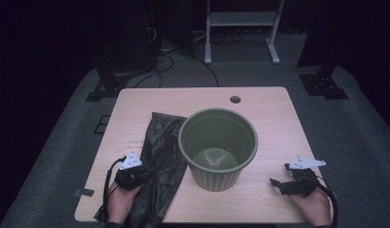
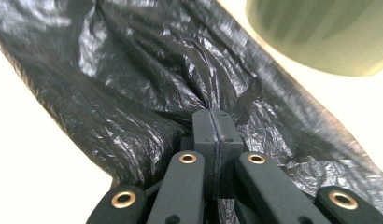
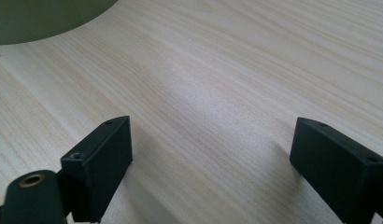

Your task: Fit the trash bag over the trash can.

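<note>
At the left of the table (image 1: 274, 102), the left gripper (image 1: 136, 172) is pinching the black plastic bag (image 1: 160, 156), its jaws pressed together with a fold of the film caught between them, as the left gripper view is showing at the bag (image 2: 147, 84) bunching up to the tips of the left gripper (image 2: 212, 116). The bag is lying flat and crumpled along the table's left half, its near end hanging over the front edge and its right side running up against the green bin (image 1: 218, 147). It is looking very light, limp and slippery, likely to stretch or tear if yanked, so a grip on a gathered fold near the open hem is seeming safer than on a single layer; which end is the mouth is not telling from here. The bin, standing upright and empty at mid-table, is sitting touching the bag and may be pinning its edge, so it is probably going to drag or tip if the bag is pulled sideways. Farther right, the right gripper (image 1: 278, 183) is resting low over bare wood, well apart from the bin, its jaws standing wide with nothing between them.
</note>
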`<action>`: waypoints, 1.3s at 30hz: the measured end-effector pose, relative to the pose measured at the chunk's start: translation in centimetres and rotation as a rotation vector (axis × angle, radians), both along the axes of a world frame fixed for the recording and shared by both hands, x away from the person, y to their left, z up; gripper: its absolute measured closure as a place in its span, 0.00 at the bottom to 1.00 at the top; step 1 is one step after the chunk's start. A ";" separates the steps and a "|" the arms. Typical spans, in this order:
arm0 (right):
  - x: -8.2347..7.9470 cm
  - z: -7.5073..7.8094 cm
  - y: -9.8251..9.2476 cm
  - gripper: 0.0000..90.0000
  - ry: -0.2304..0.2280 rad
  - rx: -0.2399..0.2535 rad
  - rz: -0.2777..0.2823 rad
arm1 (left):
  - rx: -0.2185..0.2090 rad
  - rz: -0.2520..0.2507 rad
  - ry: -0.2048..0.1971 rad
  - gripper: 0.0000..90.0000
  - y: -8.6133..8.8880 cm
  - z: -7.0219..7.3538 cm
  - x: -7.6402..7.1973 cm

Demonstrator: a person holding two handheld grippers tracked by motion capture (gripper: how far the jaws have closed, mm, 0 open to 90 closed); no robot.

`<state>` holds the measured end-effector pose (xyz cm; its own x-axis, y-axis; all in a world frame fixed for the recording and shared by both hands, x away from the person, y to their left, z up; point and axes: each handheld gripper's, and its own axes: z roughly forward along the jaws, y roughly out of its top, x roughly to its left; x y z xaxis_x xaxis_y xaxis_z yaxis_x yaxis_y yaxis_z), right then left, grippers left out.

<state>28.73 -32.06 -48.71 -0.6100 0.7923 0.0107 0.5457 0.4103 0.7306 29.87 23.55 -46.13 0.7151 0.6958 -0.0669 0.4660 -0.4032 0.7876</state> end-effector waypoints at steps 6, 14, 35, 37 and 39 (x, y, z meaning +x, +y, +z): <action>0.0 0.0 0.0 0.13 0.000 0.000 0.000 | -0.046 -0.040 -0.061 1.00 0.1 1.6 -0.5; 0.0 0.0 0.0 0.13 0.000 -0.001 -0.001 | -0.124 -0.097 -0.090 1.00 -0.1 3.1 -0.6; 0.0 0.0 0.0 0.13 0.000 0.000 -0.004 | -0.280 -0.307 -0.211 1.00 -1.9 9.5 -1.4; 0.0 0.0 0.0 0.13 0.000 0.000 -0.004 | -0.294 -0.322 -0.221 1.00 -2.0 10.0 -1.5; 0.0 0.0 0.0 0.13 0.000 0.000 -0.006 | -0.309 -0.331 -0.235 1.00 -2.1 10.6 -1.6</action>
